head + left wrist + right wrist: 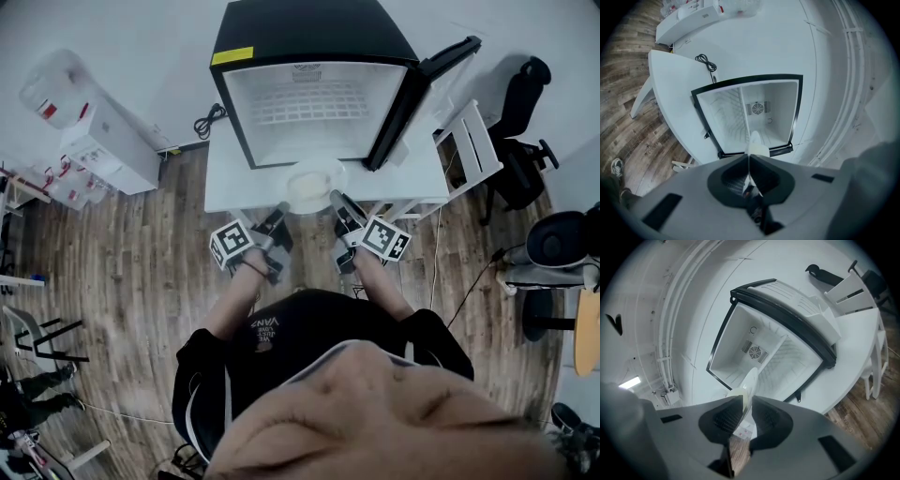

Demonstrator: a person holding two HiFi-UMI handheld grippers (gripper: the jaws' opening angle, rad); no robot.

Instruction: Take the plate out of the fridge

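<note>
The left gripper and right gripper are each clamped on opposite rims of the white plate. Both gripper views show the plate only edge-on. It sits at the front edge of the table, contact unclear, just outside the open fridge.

The left gripper and right gripper are held level, each closed on the rim of the plate

An office-like room: black swivel chairs, a mini fridge on a white table, plank floor
</note>
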